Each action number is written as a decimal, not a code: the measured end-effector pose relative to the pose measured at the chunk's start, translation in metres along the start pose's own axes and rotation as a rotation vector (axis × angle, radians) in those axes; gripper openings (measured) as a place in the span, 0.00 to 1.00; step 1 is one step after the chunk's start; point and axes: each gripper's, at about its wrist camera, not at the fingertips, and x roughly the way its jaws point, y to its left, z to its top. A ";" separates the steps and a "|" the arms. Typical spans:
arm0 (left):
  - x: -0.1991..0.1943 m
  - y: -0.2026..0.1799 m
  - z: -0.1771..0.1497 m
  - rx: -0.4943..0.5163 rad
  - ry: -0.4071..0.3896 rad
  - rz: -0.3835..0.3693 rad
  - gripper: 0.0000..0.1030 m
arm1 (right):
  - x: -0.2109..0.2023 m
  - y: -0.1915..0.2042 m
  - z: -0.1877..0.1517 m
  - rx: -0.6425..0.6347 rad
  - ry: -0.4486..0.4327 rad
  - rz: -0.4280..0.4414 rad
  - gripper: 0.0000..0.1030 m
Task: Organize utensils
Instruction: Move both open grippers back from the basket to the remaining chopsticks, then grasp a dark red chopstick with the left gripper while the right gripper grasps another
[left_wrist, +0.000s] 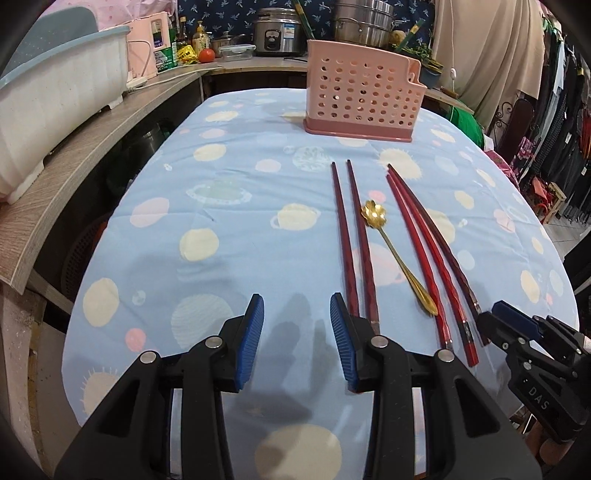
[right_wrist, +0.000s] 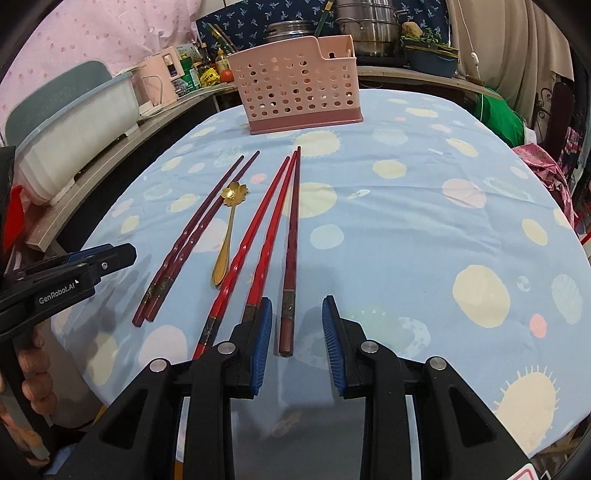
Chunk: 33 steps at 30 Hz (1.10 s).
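Okay, I'm low over the table now, both tools angled down at the row of utensils, and nothing has been lifted yet, so I read this as the approach to the first pick. My right gripper (right_wrist: 297, 325) has its jaws spread with the butt end of the darkest chopstick (right_wrist: 291, 251) lying between the blue pads (right_wrist: 264, 332), but I see clear cloth either side of it, no pinch. My left gripper (left_wrist: 297, 325) is spread too, holding nothing, its right-hand pad sitting just beside the near ends of the maroon chopstick pair (left_wrist: 351, 243). Between the two groups lies the gold flower-bowl spoon (left_wrist: 391, 243), and the two bright red chopsticks (right_wrist: 255, 243) run alongside the dark one, their far tips nearly meeting. All of it rests flat on the blue spotted tablecloth (left_wrist: 240, 184). The pink perforated utensil caddy (right_wrist: 299, 92) stands upright at the far end, well apart from everything. Its small side compartment shows a pale stick-like thing at the rim; the main section I can't see into. Next, I reckon, close square on that dark chopstick without nudging the red neighbour, lift, carry it across to the caddy
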 end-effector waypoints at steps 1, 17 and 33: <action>0.000 -0.001 -0.002 0.003 0.004 -0.005 0.35 | 0.001 0.000 0.000 -0.003 0.000 -0.003 0.25; 0.003 -0.019 -0.020 0.037 0.035 -0.041 0.35 | 0.000 0.003 -0.008 -0.033 -0.031 -0.050 0.13; 0.009 -0.023 -0.025 0.049 0.046 -0.034 0.28 | -0.001 0.002 -0.009 -0.034 -0.041 -0.048 0.13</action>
